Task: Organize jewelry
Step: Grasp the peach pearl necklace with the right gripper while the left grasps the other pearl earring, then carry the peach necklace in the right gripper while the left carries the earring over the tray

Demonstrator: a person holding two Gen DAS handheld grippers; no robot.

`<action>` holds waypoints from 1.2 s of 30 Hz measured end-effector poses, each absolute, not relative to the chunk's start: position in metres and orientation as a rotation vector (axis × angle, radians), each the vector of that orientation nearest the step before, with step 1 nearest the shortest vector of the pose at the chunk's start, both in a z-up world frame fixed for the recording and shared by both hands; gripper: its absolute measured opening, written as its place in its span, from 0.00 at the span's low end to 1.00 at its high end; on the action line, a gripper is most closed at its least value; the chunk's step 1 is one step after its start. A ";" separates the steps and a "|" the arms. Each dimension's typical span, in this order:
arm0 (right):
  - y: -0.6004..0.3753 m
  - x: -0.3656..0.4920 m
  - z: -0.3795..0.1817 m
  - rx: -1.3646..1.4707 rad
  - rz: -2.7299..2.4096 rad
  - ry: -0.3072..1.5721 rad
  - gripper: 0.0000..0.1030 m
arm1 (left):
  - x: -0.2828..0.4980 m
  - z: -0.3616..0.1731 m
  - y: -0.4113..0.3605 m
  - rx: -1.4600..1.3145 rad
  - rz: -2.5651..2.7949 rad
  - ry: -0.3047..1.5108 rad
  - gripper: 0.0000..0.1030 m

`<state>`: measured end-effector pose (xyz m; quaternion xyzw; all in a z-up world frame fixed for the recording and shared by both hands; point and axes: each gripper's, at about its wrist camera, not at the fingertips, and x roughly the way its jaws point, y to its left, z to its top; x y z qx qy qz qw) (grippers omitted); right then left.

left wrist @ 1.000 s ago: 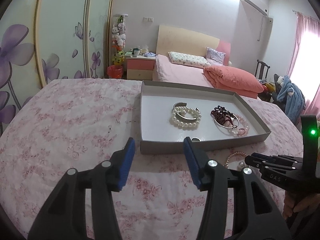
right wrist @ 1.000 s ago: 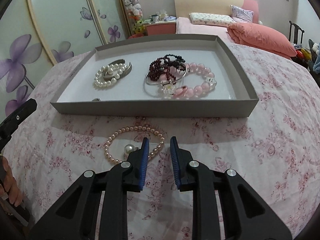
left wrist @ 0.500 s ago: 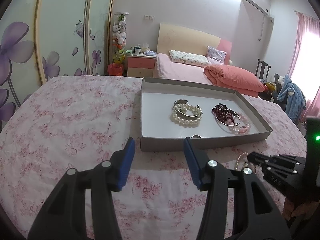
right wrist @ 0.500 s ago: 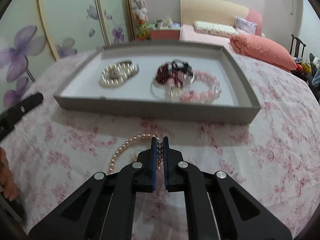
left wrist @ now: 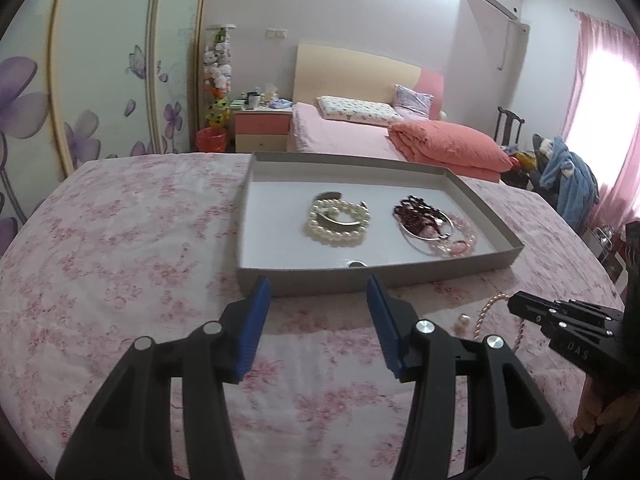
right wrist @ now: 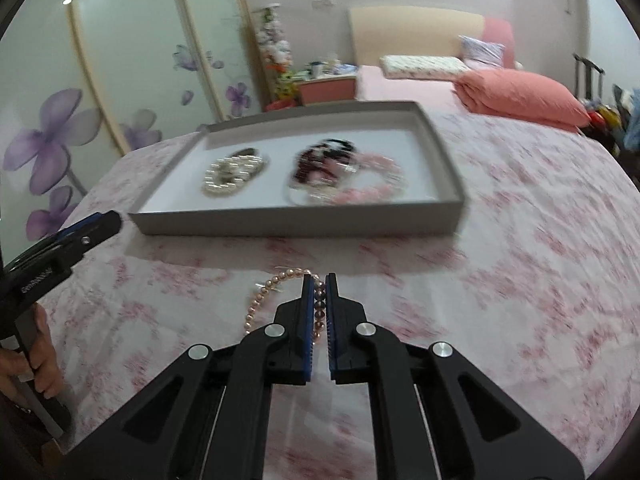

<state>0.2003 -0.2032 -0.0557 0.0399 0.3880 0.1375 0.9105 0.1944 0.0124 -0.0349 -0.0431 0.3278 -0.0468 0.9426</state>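
Observation:
A grey tray [left wrist: 256,276] [right wrist: 280,222] sits on the pink floral cloth. It holds a white pearl bracelet [left wrist: 338,224] [right wrist: 234,172], a dark red bead bracelet [left wrist: 416,212] [right wrist: 324,158] and a pink bead bracelet [left wrist: 460,240] [right wrist: 380,184]. My right gripper [right wrist: 319,280] [left wrist: 516,304] is shut on a pink pearl necklace [right wrist: 264,294] [left wrist: 486,314] in front of the tray, the strand between its pads. My left gripper [left wrist: 318,286] is open and empty before the tray's near wall.
A small ring or clasp [left wrist: 356,265] lies at the tray's near edge. A bed [left wrist: 360,140] with a coral quilt [left wrist: 452,148], a nightstand [left wrist: 262,130] and a floral wardrobe [left wrist: 100,80] stand behind the table. A chair with clothes [left wrist: 568,184] is at far right.
My right gripper closed on the pink pearl necklace and is lifting it, tilting upward. My left gripper stayed open and drew back slightly.

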 end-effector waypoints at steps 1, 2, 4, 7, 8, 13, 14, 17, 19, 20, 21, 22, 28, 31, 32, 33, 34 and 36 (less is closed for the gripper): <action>-0.208 0.202 -0.057 0.082 0.264 0.808 0.06 | 0.195 -0.036 0.009 -0.083 -0.104 0.672 0.49; -0.212 0.204 -0.059 0.078 0.238 0.819 0.06 | 0.196 -0.037 0.004 -0.076 -0.114 0.678 0.49; -0.217 0.210 -0.065 0.056 0.183 0.854 0.06 | 0.197 -0.039 -0.009 -0.054 -0.145 0.691 0.49; -0.220 0.216 -0.073 0.025 0.121 0.884 0.06 | 0.199 -0.043 -0.031 -0.012 -0.206 0.715 0.49; -0.220 0.216 -0.073 0.013 0.103 0.882 0.06 | 0.200 -0.046 -0.041 0.006 -0.232 0.725 0.49; -0.234 0.217 -0.075 0.038 0.055 0.882 0.06 | 0.204 -0.058 -0.079 0.068 -0.327 0.777 0.49; -0.236 0.218 -0.075 0.046 0.047 0.882 0.06 | 0.205 -0.061 -0.086 0.077 -0.341 0.788 0.49; -0.245 0.219 -0.076 0.073 0.041 0.882 0.06 | 0.211 -0.069 -0.102 0.107 -0.347 0.820 0.49; -0.245 0.220 -0.076 0.079 0.044 0.882 0.06 | 0.216 -0.075 -0.112 0.122 -0.340 0.842 0.48; -0.245 0.220 -0.076 0.079 0.045 0.882 0.06 | 0.218 -0.076 -0.115 0.125 -0.339 0.849 0.48; -0.246 0.220 -0.076 0.082 0.047 0.883 0.06 | 0.220 -0.078 -0.117 0.130 -0.334 0.854 0.43; -0.246 0.220 -0.075 0.084 0.049 0.883 0.06 | 0.223 -0.081 -0.120 0.139 -0.323 0.871 0.34; -0.246 0.219 -0.075 0.080 0.052 0.883 0.06 | 0.233 -0.086 -0.119 0.158 -0.258 0.888 0.13; -0.238 0.218 -0.075 0.053 0.070 0.883 0.06 | 0.231 -0.086 -0.094 0.152 -0.199 0.888 0.13; -0.234 0.218 -0.075 0.047 0.084 0.885 0.06 | 0.229 -0.084 -0.086 0.151 -0.181 0.889 0.13; -0.228 0.218 -0.075 0.036 0.106 0.887 0.06 | 0.228 -0.085 -0.073 0.150 -0.147 0.890 0.13; -0.222 0.218 -0.075 0.027 0.125 0.890 0.06 | 0.228 -0.084 -0.064 0.148 -0.126 0.891 0.13; -0.208 0.218 -0.075 0.009 0.166 0.895 0.06 | 0.226 -0.083 -0.044 0.141 -0.078 0.893 0.13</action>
